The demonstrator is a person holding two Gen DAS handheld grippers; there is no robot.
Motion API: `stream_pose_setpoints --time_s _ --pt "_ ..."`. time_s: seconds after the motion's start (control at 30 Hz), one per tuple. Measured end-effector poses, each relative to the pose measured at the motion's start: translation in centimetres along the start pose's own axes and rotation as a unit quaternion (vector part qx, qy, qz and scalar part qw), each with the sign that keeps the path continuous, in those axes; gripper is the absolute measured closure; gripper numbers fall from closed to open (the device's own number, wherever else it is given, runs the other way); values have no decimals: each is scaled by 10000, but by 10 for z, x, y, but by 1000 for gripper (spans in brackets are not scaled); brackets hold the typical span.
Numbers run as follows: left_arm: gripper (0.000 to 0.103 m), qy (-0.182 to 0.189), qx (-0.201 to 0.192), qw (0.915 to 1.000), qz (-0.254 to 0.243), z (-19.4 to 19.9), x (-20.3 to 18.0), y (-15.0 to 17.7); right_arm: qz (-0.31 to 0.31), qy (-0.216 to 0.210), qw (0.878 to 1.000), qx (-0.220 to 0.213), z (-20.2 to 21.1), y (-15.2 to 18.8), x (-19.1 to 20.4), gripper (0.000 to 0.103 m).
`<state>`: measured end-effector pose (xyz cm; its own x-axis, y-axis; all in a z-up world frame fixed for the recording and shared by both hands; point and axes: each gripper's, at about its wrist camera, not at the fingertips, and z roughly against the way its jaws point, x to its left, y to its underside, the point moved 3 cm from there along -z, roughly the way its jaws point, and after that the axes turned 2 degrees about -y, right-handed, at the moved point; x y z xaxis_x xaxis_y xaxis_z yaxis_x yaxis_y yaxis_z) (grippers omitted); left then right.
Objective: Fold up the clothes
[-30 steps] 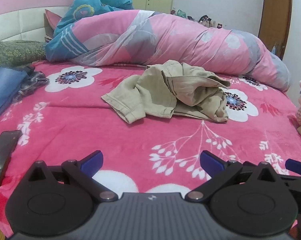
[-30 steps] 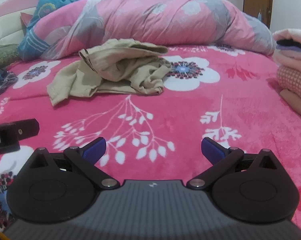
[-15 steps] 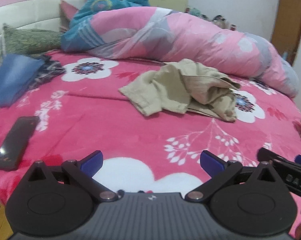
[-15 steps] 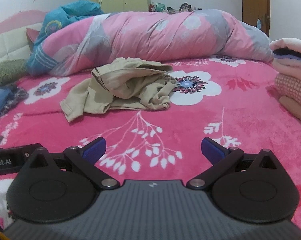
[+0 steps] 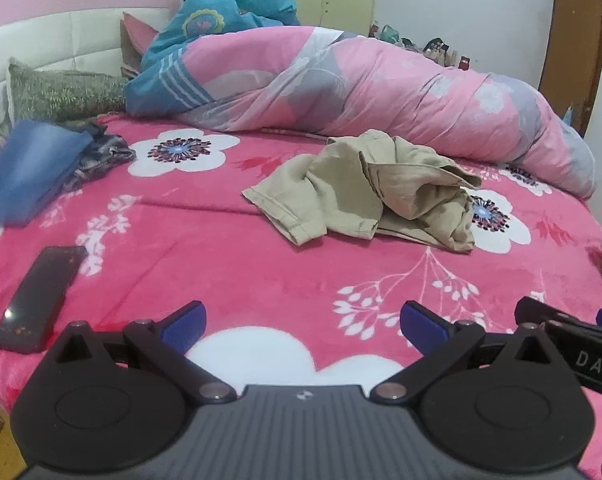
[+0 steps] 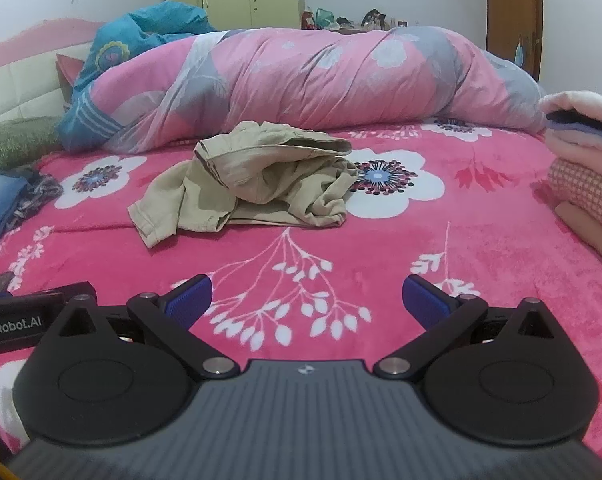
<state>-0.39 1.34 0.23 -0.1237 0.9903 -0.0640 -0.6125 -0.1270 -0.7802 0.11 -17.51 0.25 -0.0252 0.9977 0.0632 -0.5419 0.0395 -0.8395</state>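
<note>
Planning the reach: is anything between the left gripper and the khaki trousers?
Only bare pink blanket between left gripper and khaki trousers, per the left wrist view.

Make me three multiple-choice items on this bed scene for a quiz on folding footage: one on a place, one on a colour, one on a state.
1. Where does the dark phone lie?
A. under the trousers
B. left of the trousers, near the bed's edge
C. on the quilt

2. What colour are the crumpled trousers?
A. beige
B. black
C. green

3. How are the left gripper and right gripper?
A. both open, empty
B. both shut on cloth
C. one holds the phone

Key: B, it rests on the blanket at the left; A, the cloth is tan; A, wide gaps show between the fingers.
</note>
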Motion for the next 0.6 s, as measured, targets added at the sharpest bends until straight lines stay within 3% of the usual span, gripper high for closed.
stream_pose_setpoints --time_s 0.6 --pt "0 -107 -95 9999 -95 0 0 -1 66 62 9999 58 -2 0 3 1"
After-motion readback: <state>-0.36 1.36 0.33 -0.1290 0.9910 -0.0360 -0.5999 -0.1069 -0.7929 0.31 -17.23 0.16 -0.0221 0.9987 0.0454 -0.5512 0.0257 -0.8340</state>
